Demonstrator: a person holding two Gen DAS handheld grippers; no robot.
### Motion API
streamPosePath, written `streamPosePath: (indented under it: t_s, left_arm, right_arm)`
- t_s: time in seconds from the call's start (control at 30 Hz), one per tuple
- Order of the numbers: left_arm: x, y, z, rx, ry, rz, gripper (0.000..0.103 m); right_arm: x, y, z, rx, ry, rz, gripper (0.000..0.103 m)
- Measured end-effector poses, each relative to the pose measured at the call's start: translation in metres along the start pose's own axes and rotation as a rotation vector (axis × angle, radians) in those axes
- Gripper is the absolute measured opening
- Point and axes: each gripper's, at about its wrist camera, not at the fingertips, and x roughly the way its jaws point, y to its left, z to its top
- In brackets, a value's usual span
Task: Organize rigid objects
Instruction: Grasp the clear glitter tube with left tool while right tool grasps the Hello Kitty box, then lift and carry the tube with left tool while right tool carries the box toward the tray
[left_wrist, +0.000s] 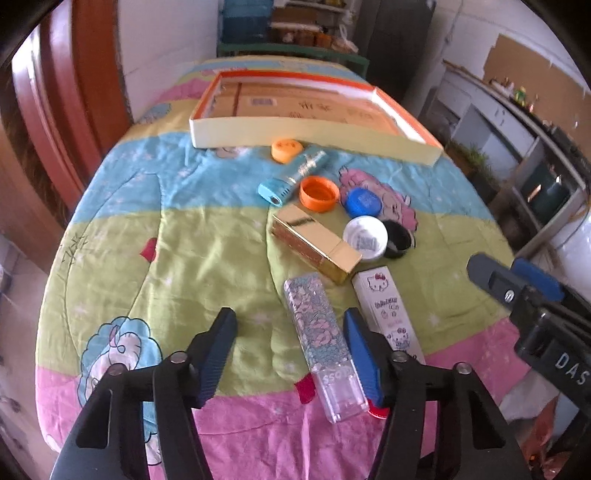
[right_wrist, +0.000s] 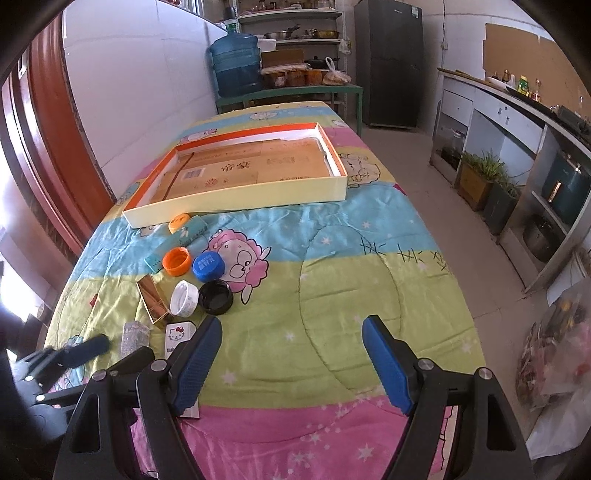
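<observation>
My left tool stands half-wide, its right pad beside the glittery clear box lying on the quilted counter but not yet pinching; it looks light, stiff and slick, so I'd clamp its long flat sides mid-length.

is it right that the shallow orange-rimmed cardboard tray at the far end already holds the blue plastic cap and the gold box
No. The shallow orange-rimmed cardboard tray holds neither. The blue plastic cap and the gold box lie on the quilt in front of it, as the right wrist view shows.
</observation>
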Motion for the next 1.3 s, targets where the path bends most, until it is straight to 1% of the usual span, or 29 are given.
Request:
streamPosePath:
  t_s: [0.03,0.07,0.1,0.13,0.17,0.2,0.23,0.27,0.4,0.43,0.6,0.67,0.73,0.77,0.8,0.83,0.87,0.97,1.1,1.17,1.3]
  left_arm:
    - [-0.001,0.002,0.000,-0.006,-0.006,-0.018,0.040]
    - [-0.002,0.003,-0.001,-0.012,-0.011,-0.040,0.035]
    - [-0.004,0.005,-0.001,-0.017,-0.017,-0.056,0.026]
    - [-0.005,0.005,0.000,-0.013,-0.021,-0.053,0.022]
    - [-0.005,0.005,0.000,-0.003,-0.021,-0.034,0.021]
    - [-0.004,0.005,0.000,0.010,-0.027,0.002,0.021]
    - [-0.005,0.007,0.000,0.008,-0.031,0.014,0.021]
    - [-0.005,0.010,0.001,-0.001,-0.032,0.017,0.021]
    - [-0.008,0.022,0.004,-0.032,-0.046,0.043,0.021]
    - [-0.009,0.025,0.005,-0.039,-0.054,0.048,0.021]
    - [-0.013,0.036,0.008,-0.059,-0.075,0.070,0.020]
    - [-0.012,0.038,0.008,-0.066,-0.075,0.069,0.020]
    - [-0.011,0.040,0.008,-0.071,-0.072,0.066,0.020]
    - [-0.011,0.041,0.008,-0.073,-0.072,0.064,0.020]
    - [-0.011,0.041,0.008,-0.076,-0.071,0.062,0.020]
    - [-0.011,0.042,0.008,-0.077,-0.070,0.061,0.020]
    - [-0.010,0.042,0.008,-0.078,-0.069,0.061,0.020]
    - [-0.010,0.044,0.009,-0.084,-0.071,0.062,0.020]
    - [-0.008,0.046,0.010,-0.092,-0.068,0.059,0.020]
    - [-0.007,0.047,0.011,-0.099,-0.066,0.052,0.020]
    - [-0.007,0.049,0.014,-0.110,-0.065,0.033,0.020]
  right_arm:
    - [0.001,0.000,-0.001,-0.002,0.004,0.005,0.078]
    - [0.001,0.001,-0.001,-0.003,0.008,0.009,0.076]
    - [0.002,0.002,-0.002,-0.005,0.014,0.014,0.075]
    - [0.004,0.003,-0.003,-0.009,0.024,0.024,0.073]
    - [0.005,0.005,-0.004,-0.012,0.033,0.036,0.070]
    - [0.006,0.007,-0.004,-0.015,0.039,0.045,0.069]
    - [0.008,0.010,-0.006,-0.020,0.052,0.061,0.065]
    - [0.010,0.012,-0.007,-0.026,0.062,0.076,0.062]
    - [0.021,0.026,-0.011,-0.042,0.119,0.162,0.058]
    - [0.024,0.031,-0.011,-0.048,0.133,0.184,0.055]
    - [0.032,0.050,-0.008,-0.080,0.156,0.226,0.054]
    - [0.036,0.057,-0.007,-0.097,0.173,0.223,0.054]
    - [0.037,0.064,-0.007,-0.127,0.170,0.203,0.054]
    - [0.038,0.066,-0.007,-0.139,0.172,0.197,0.051]
    - [0.038,0.068,-0.007,-0.153,0.171,0.178,0.047]
    - [0.038,0.070,-0.008,-0.174,0.167,0.157,0.037]
    - [0.037,0.071,-0.008,-0.188,0.165,0.150,0.029]
    - [0.036,0.070,-0.008,-0.187,0.166,0.155,0.026]
    - [0.032,0.057,-0.003,-0.125,0.155,0.195,0.025]
    - [0.028,0.053,-0.001,-0.120,0.131,0.169,0.025]
    - [0.024,0.043,0.006,-0.097,0.111,0.166,0.025]
